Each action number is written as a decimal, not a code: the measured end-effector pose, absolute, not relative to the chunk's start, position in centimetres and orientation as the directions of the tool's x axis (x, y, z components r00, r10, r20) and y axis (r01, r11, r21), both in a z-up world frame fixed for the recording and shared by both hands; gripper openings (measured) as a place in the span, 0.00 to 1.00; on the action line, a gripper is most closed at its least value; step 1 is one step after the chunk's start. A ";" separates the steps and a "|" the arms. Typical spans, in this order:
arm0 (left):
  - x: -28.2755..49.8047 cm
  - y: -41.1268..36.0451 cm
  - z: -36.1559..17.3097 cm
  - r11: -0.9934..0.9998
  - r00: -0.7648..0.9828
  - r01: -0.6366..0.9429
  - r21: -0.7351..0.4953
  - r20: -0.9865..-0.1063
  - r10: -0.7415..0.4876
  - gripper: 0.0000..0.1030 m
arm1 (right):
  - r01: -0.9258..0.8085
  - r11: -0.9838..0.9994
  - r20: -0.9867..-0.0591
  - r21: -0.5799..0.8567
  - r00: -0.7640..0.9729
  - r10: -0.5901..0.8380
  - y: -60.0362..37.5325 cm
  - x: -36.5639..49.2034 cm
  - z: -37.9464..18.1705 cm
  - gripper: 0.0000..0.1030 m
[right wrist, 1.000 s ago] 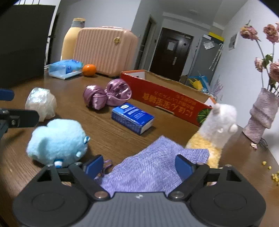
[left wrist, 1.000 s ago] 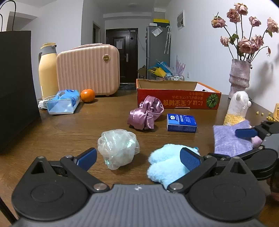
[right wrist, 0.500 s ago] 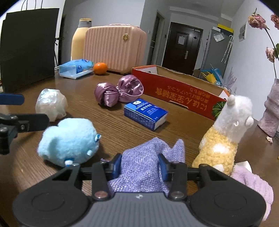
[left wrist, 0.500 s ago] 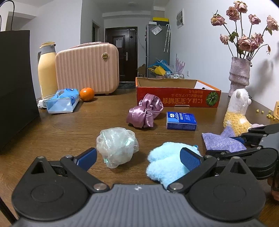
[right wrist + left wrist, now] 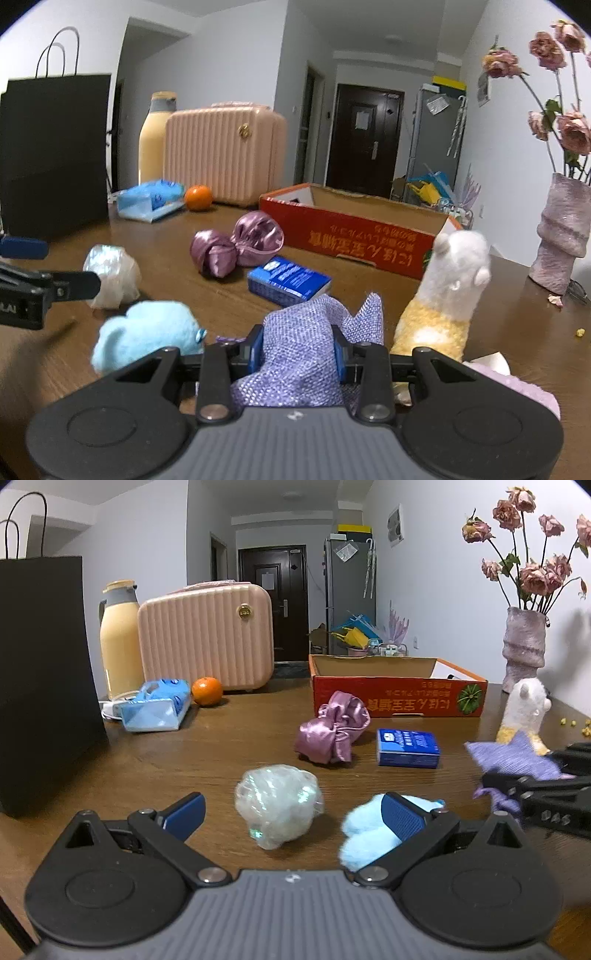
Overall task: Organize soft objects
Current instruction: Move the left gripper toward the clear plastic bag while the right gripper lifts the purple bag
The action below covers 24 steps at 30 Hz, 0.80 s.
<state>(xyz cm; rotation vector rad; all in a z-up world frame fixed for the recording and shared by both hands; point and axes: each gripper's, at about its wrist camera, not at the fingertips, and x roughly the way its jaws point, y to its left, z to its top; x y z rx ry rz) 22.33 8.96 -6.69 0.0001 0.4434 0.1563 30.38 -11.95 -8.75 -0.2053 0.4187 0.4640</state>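
Observation:
My right gripper (image 5: 297, 350) is closing its jaws, and the pads pinch a bunched purple knit cloth (image 5: 306, 332) held just above the table; it also shows as the purple cloth (image 5: 513, 757) at the right of the left wrist view. My left gripper (image 5: 293, 812) stands open and low over the table, with a shiny iridescent puff (image 5: 277, 805) just ahead between its fingers and a light blue plush (image 5: 369, 834) by its right finger. A purple satin scrunchie (image 5: 332, 731) and a white-and-yellow alpaca plush (image 5: 450, 291) sit before the red cardboard box (image 5: 399, 698).
A blue tissue pack (image 5: 406, 747) lies near the scrunchie. A black paper bag (image 5: 44, 672), cream thermos (image 5: 120, 638), pink case (image 5: 207, 635), orange (image 5: 207, 691) and blue wipes pack (image 5: 155, 705) stand left and back. A vase of dried roses (image 5: 561, 229) stands far right.
The right jaws closed from wide open onto the purple cloth, which went from lying flat to bunched and raised. The left gripper stayed where it was.

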 end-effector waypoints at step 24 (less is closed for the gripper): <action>26.4 13.4 -7.2 0.985 0.859 -0.171 0.001 -0.490 0.149 1.00 | -0.434 0.897 -0.413 -0.078 0.833 0.367 -12.7 30.7 -8.5 0.34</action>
